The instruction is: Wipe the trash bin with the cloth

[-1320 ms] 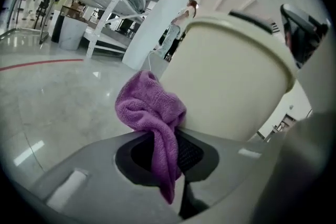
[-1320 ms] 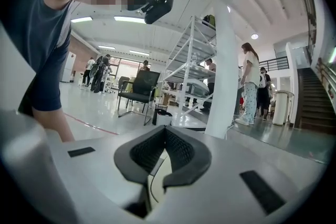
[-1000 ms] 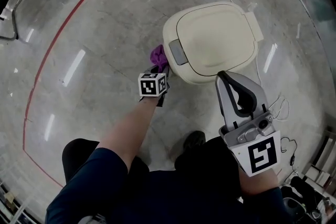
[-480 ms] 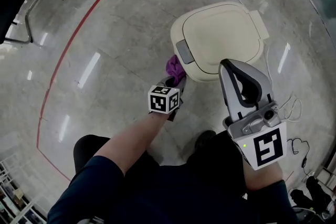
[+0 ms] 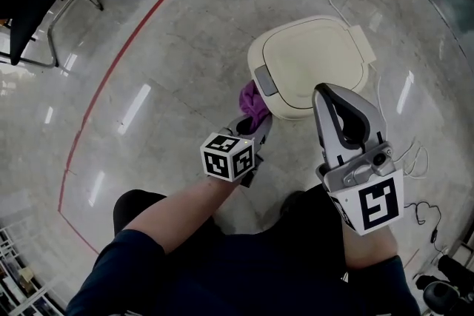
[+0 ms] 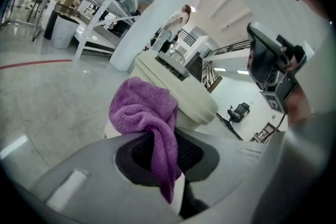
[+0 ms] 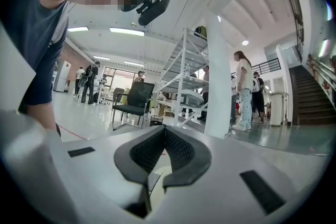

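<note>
The only print to be seen is the black-and-white square pattern on each marker cube, one on the left gripper [image 5: 228, 156] and one on the right [image 5: 374, 207]; neither carries letters or a brand.

The cream trash bin [image 5: 315, 59] stands on the polished floor [image 5: 170, 55] with its lid down. Its grey push tab [image 5: 265, 80] faces the person's left side, and the hinge end lies on the opposite side of the lid.

The left forearm, bare below a dark blue sleeve, stretches forward and brings the left gripper [image 5: 255, 122] up to the tab side of the bin. Its fingers are clamped on the purple cloth [image 5: 252, 101]. Most of the cloth is bunched beyond the fingertips, and a narrow tail hangs back down between them. The bunch sits just beside the bin's wall below the tab; whether it touches the wall cannot be told.

The right gripper [image 5: 329, 94] is held close to the body on the side of the bin nearest the person, with its fingers pointing away over the bin's near rim. Its own view looks out level across the room. Its fingertips meet with nothing between them.

A red line [image 5: 111, 74] curves across the floor well clear of the bin's tab side.
</note>
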Demonstrator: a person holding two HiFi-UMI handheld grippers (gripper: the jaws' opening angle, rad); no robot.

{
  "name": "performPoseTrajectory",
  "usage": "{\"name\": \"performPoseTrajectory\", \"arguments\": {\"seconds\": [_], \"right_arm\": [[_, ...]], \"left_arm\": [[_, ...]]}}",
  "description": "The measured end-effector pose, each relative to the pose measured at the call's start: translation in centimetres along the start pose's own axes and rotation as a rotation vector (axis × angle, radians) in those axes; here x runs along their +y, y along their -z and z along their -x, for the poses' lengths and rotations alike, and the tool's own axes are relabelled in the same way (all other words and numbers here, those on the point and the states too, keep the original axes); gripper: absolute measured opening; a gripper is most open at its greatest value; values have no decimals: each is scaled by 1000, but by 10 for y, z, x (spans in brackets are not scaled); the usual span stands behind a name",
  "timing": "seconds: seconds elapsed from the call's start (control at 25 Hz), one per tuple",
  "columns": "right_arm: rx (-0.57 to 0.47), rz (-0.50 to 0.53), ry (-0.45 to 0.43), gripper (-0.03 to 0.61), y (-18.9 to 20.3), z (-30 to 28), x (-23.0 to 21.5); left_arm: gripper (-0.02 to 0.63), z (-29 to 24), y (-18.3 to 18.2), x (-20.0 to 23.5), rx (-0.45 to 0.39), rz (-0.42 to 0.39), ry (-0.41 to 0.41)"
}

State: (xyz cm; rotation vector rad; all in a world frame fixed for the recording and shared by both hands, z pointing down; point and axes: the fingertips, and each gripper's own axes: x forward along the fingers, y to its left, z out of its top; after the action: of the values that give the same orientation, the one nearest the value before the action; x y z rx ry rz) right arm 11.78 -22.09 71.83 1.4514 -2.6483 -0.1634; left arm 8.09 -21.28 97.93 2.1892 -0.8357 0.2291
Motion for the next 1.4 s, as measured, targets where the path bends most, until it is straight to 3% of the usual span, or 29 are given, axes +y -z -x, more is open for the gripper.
{"name": "performPoseTrajectory", "arguments": {"seconds": [0.16, 0.44, 0.8, 1.04, 1.4], "right_arm": [[-3, -9, 3, 11, -7, 1, 1], [24, -24, 11, 11, -26, 1, -3], [149, -49, -9, 11, -86, 28, -11], [245, -92, -3, 11, -149, 59, -20], [269, -132, -35, 11, -299, 85, -2]], "left_arm": [[54, 6, -5, -4, -9, -2, -4], [54, 17, -9, 16, -11, -2, -82], [54, 100, -82, -25, -101, -76, -132], [54, 174, -155, -85, -156, -88, -166], [54, 285, -275, -245, -209, -85, -96]]}}
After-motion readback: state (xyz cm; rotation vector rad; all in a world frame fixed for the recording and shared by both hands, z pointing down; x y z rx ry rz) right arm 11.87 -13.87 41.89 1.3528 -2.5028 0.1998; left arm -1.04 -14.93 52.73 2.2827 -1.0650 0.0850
